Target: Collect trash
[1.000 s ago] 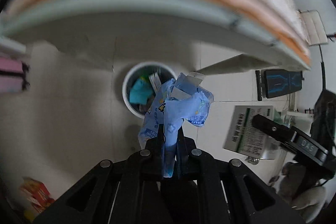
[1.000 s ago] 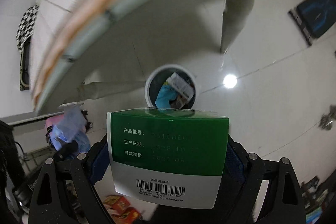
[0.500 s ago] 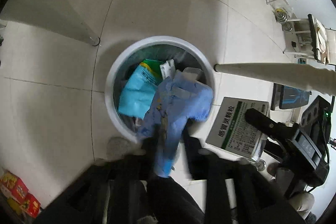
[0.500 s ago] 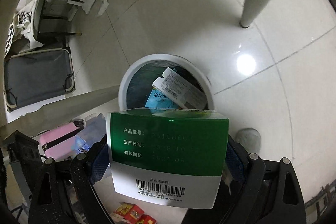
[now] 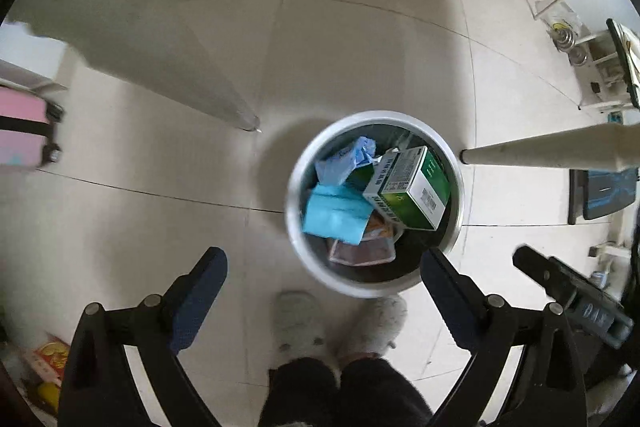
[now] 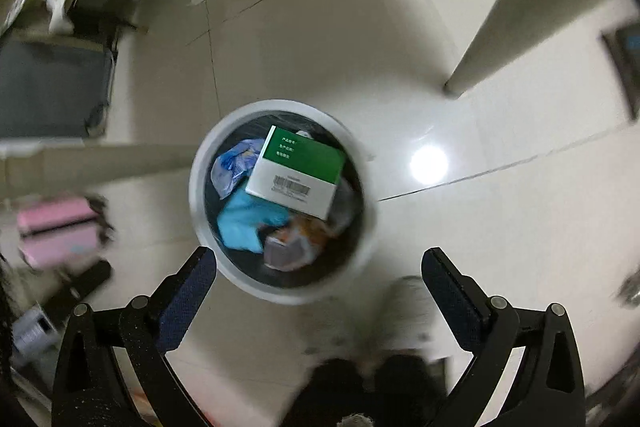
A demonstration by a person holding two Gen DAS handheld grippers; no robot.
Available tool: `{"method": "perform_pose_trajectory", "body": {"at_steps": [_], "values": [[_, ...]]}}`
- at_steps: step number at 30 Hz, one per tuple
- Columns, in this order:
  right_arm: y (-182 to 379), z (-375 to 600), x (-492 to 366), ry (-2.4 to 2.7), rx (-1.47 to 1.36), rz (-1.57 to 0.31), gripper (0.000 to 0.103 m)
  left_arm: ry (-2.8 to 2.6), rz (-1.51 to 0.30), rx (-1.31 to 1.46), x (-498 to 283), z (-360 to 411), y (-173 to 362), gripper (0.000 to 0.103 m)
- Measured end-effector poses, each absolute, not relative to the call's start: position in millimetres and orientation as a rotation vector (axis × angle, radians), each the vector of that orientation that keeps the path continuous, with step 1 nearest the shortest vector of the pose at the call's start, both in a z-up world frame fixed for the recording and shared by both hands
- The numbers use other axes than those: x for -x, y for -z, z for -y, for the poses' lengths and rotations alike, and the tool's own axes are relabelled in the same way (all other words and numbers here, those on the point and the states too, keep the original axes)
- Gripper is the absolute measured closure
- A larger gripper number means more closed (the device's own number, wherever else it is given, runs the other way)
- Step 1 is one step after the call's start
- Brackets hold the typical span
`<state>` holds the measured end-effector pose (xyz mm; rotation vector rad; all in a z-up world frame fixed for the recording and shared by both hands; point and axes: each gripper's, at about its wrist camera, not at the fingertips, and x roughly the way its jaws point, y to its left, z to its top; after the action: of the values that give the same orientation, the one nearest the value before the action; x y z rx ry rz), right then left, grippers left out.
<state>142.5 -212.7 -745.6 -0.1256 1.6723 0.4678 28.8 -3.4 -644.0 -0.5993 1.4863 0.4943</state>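
Two hand-held grippers hang spread wide and empty: left hand-held gripper (image 5: 324, 291), right hand-held gripper (image 6: 318, 283). Just beyond them, on the floor, the bin (image 5: 294, 187) holds the green-and-white box (image 5: 412, 187), probably light and stiff, best pinched across its flat sides, and the crumpled blue wrapper (image 5: 346, 161), soft, at its left
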Motion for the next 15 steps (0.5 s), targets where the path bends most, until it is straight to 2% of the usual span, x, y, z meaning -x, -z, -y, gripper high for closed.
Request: {"method": "perform_pose_trajectory", "body": {"at_steps": [4,9,15], "values": [[686,214,-121,-0.468,0.298,-1.597,0.0,-0.5,-1.483,0.585,-15,17,601,0.004],[607,222,-106,-0.465,0.337,-1.557,0.0,-0.494,-1.493,0.566,2,38,525,0.004],[481,241,-86,-0.506,0.337,-1.503,0.0,-0.48,-1.475,0.545,14,59,428,0.004]]}}
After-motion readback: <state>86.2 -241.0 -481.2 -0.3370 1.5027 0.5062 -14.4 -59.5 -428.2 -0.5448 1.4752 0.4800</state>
